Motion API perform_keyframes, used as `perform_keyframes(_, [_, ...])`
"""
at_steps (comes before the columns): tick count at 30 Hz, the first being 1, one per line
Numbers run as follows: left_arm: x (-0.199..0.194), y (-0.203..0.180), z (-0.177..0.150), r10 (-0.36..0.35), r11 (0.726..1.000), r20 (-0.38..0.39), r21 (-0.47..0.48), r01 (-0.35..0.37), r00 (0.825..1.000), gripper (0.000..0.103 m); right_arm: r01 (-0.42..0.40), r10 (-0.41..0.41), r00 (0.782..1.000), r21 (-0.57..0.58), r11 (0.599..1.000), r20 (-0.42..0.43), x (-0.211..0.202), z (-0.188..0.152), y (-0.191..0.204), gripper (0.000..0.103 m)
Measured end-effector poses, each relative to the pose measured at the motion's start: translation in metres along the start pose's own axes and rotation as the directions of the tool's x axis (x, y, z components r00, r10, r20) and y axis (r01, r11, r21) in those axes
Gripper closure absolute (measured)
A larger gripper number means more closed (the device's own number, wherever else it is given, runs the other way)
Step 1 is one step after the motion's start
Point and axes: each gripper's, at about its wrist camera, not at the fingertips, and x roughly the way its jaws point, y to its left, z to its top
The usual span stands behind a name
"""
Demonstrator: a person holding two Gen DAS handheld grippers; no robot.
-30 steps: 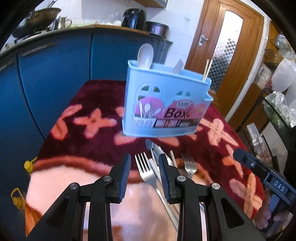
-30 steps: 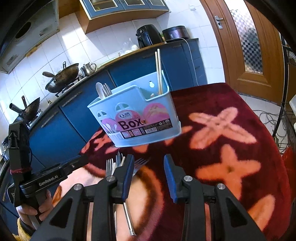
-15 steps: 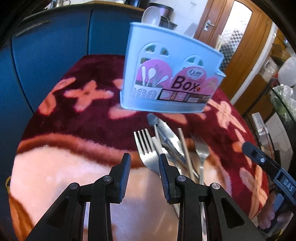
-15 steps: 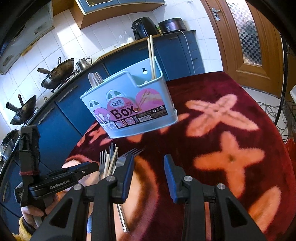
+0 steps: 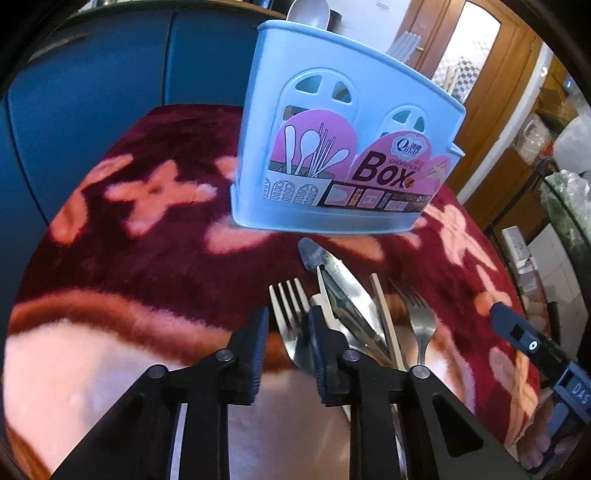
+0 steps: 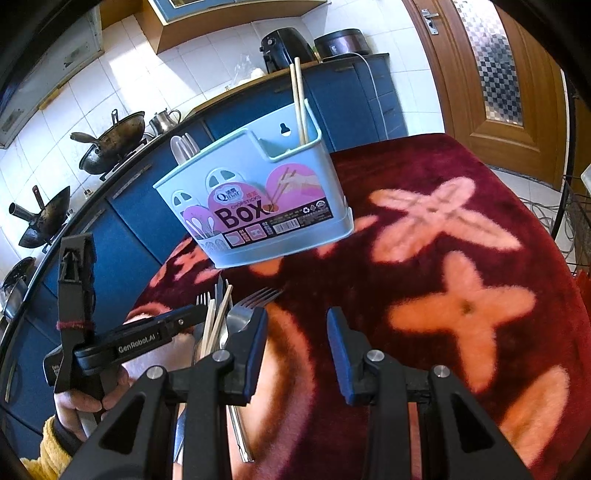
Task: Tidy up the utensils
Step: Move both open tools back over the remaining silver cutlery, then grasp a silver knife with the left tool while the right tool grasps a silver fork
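Observation:
A light blue utensil box [image 5: 343, 147] stands on the red blanket, holding a white spoon [image 5: 308, 14] and chopsticks [image 6: 299, 99]. In front of it lies a loose pile: a fork [image 5: 290, 310], a knife [image 5: 340, 284], a chopstick [image 5: 386, 317] and a second fork [image 5: 419, 314]. My left gripper [image 5: 286, 339] is low over the pile's left side. Its jaws are closing, with the first fork's head between them and a gap still showing. My right gripper [image 6: 297, 332] hovers open over bare blanket to the right of the pile, nothing between its fingers.
The flowered red blanket [image 6: 461, 258] covers the round table. Blue cabinets [image 5: 92, 110] and a counter with woks [image 6: 110, 140] lie behind it, and a wooden door [image 6: 491, 74] is at the back right. A wire rack [image 6: 576, 221] stands past the table's right edge.
My left gripper has dropped down and forward onto the pile, so the box looms larger, and its jaws have narrowed around the fork's head. The right gripper has barely moved.

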Motion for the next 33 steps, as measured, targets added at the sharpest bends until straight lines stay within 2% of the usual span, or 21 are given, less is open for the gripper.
perform_keyframes(7, [-0.001,0.009,0.002,-0.080,0.995,0.016,-0.064,0.081,0.997,0.097,-0.001,0.001,1.000,-0.001,1.000,-0.009,0.002,-0.001,0.002,0.067])
perform_keyframes(10, [-0.004,0.009,0.001,-0.104,0.991,0.022,-0.080,0.106,0.994,0.099,-0.004,0.004,1.000,-0.002,1.000,-0.014,0.004,-0.001,0.003,0.066])
perform_keyframes(18, [-0.018,0.000,-0.007,-0.028,0.998,0.035,-0.046,0.030,0.999,0.100,-0.063,0.066,0.995,0.045,0.997,-0.068,0.014,0.004,0.004,0.066])
perform_keyframes(24, [-0.013,-0.004,-0.010,-0.024,0.999,0.020,-0.031,0.025,1.000,0.100,-0.125,0.149,0.977,0.156,0.980,-0.153,0.038,0.010,0.002,0.067])
perform_keyframes(32, [-0.008,-0.003,-0.010,-0.040,0.998,0.010,-0.039,0.040,0.999,0.100,-0.131,0.202,0.954,0.299,0.945,-0.220,0.071,0.016,-0.006,0.067])
perform_keyframes(33, [-0.007,-0.002,-0.010,-0.042,0.998,0.009,-0.038,0.042,0.999,0.100,-0.136,0.211,0.953,0.313,0.940,-0.218,0.074,0.017,-0.007,0.070])
